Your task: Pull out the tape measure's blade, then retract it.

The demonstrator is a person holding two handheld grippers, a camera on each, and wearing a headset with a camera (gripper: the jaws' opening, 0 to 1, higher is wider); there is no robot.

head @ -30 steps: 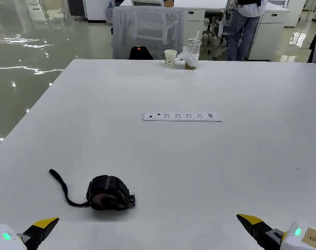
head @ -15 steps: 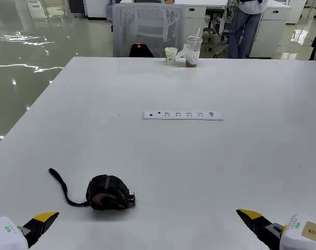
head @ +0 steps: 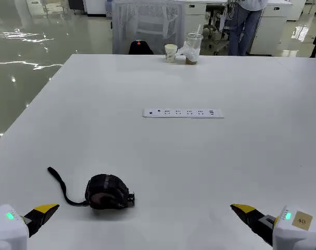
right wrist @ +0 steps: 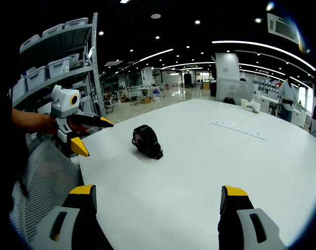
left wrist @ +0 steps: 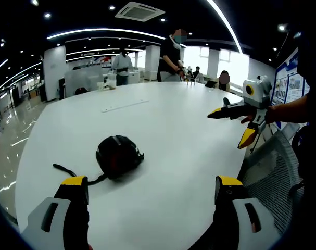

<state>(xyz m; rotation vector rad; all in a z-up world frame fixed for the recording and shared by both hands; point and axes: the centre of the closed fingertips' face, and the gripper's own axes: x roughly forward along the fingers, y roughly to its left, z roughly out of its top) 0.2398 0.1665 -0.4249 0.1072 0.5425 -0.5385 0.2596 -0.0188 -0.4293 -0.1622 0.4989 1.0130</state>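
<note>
**Both grippers wide, tape measure untouched on bench**

Nearest: left gripper (left wrist: 151,183), yellow-tipped black jaws spread wide, nothing between them. It hangs at the near edge of the white workbench (head: 199,166), off the surface. The right gripper (right wrist: 158,191) is likewise: jaws far apart, empty, at the near edge on the other side. Each shows in the other's gripper view, held in a hand, well apart.

Next out: round black tape measure with ribbed rubbery case (head: 108,191), lying on its side on the bench, near the front-left. It is closer to the left gripper than to the right and touches neither. Its thin black wrist strap (head: 61,185) trails away to the left in a loose curve. The blade looks fully drawn in, with only a small tip at the case mouth, though it is too small to be certain.

Mid-bench: long white power strip (head: 182,113), flat, well beyond the tape.

Far edge: small white paper cup (head: 171,52) beside a clear plastic cup (head: 193,44). Behind them is a grey mesh-backed chair (head: 147,26), and a person in jeans (head: 246,23) stands past the bench.
</note>
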